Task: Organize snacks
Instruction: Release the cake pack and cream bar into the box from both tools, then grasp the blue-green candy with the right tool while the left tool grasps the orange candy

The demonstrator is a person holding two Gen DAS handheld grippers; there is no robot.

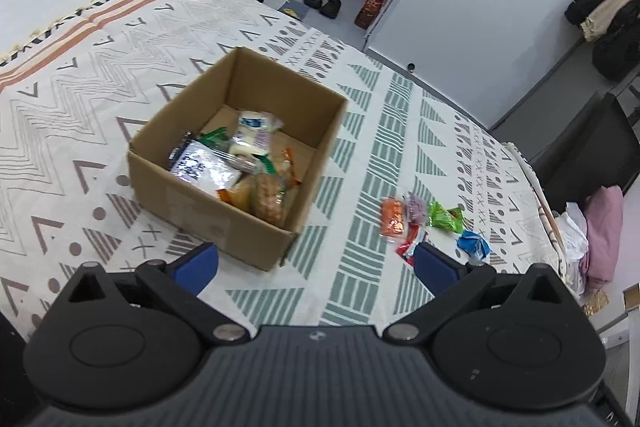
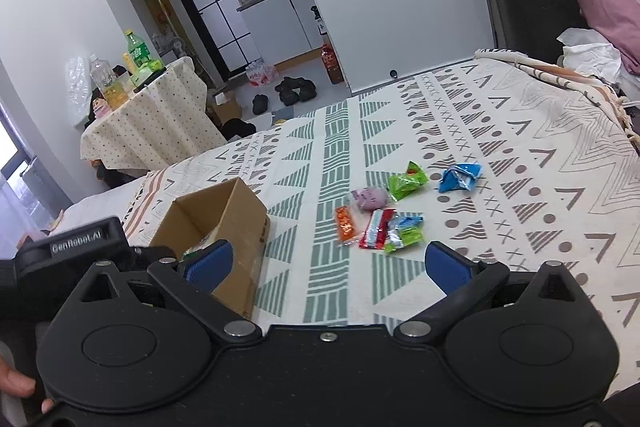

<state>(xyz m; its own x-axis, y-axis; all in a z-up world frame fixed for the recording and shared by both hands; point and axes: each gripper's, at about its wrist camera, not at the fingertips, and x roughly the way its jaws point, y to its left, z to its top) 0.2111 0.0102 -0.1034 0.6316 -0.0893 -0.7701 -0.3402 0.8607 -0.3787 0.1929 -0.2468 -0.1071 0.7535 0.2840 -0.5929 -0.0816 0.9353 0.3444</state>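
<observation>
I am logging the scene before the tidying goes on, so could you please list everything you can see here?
cardboard box: one, brown, open, on the bedspread, several snack packets inside
loose snack packets: about six, orange, purple, red, green, blue, on the bedspread beside the box
blue packet: one, lying farthest from the box
bedspread: one, white with grey and green patterns
side table: one, dotted cream cloth, bottles on top
shoes: several, black, on the floor
pink pillow: one, at the bed's far end
left gripper: black, blue pads, open, empty
right gripper: black, blue pads, open, empty
</observation>
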